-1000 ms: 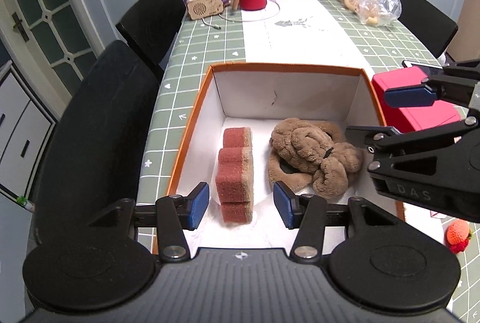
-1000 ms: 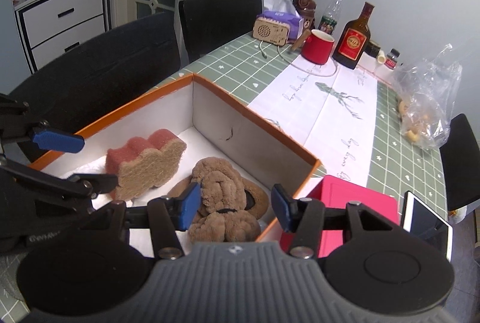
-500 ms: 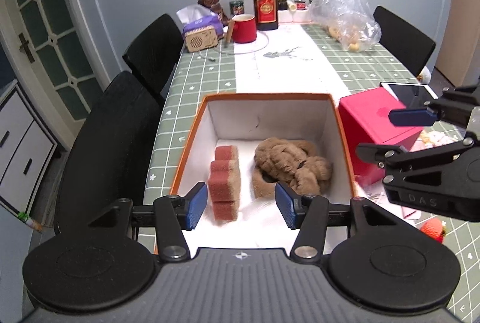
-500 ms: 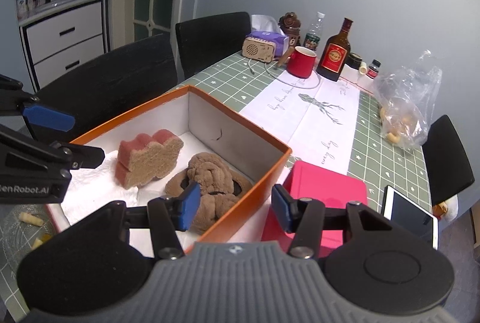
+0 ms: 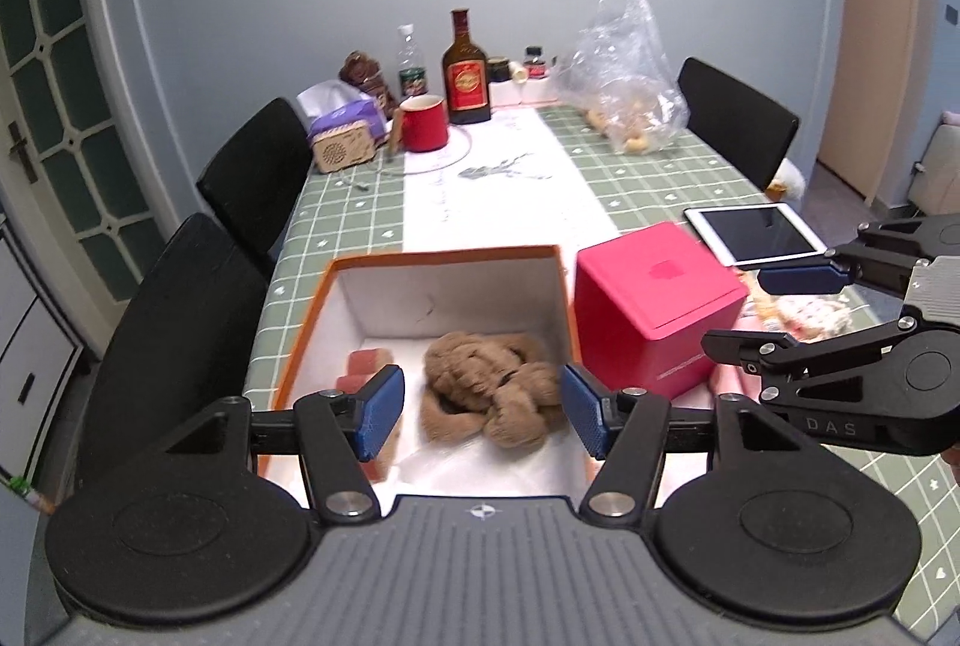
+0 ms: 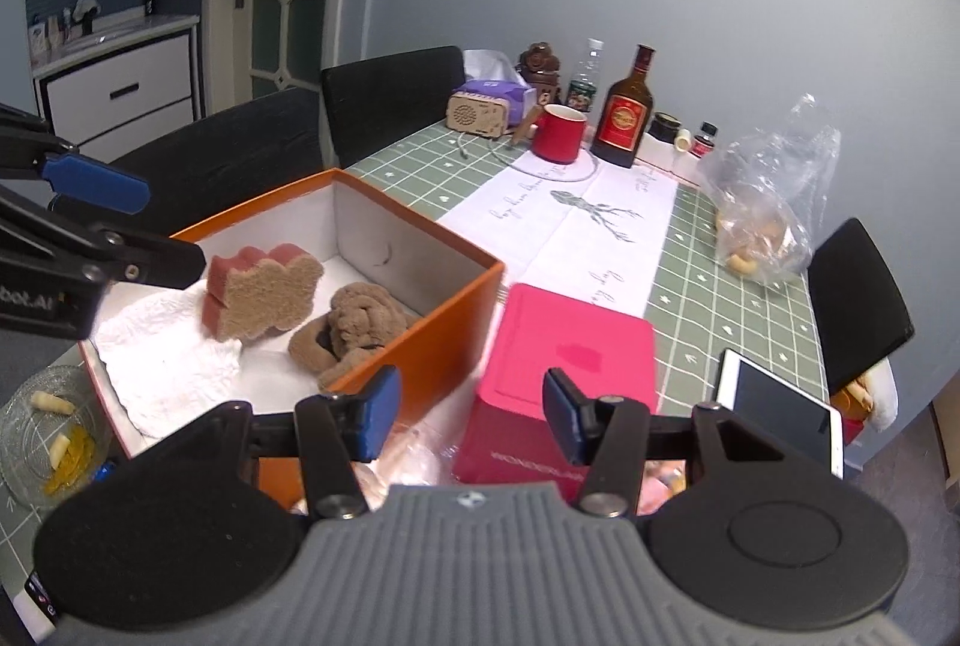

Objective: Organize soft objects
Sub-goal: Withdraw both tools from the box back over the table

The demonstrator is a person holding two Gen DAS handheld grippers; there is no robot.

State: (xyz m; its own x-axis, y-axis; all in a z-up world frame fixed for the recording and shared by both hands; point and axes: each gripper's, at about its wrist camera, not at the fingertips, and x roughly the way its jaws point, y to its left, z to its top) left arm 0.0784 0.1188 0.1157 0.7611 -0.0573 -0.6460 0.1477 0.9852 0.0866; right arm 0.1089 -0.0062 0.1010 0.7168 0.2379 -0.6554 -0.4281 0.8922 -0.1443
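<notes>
An orange box point(image 5: 300, 340) point(image 6: 420, 346) lined in white stands on the green checked table. A brown plush toy point(image 5: 492, 394) point(image 6: 360, 322) lies inside it beside a red and tan sponge point(image 5: 366, 365) point(image 6: 264, 292). My left gripper point(image 5: 480, 412) hovers above the box's near end; its jaws are opening and nothing is between them. My right gripper point(image 6: 468, 415) is open and empty, above the gap between the box and a pink box point(image 5: 654, 304) point(image 6: 564, 376). Each gripper shows at the edge of the other's view.
A white tablet point(image 5: 753, 232) point(image 6: 780, 406) lies right of the pink box. Far along the table stand a red mug point(image 5: 423, 123), a brown bottle point(image 5: 466, 72), a small speaker point(image 5: 343, 149) and a clear plastic bag point(image 5: 624, 75). Black chairs point(image 5: 180, 310) line the sides. A glass dish point(image 6: 42, 436) sits near left.
Both grippers have drawn back and up from the box, so it looks smaller. The left jaws have widened. The plush and sponge stay inside.
</notes>
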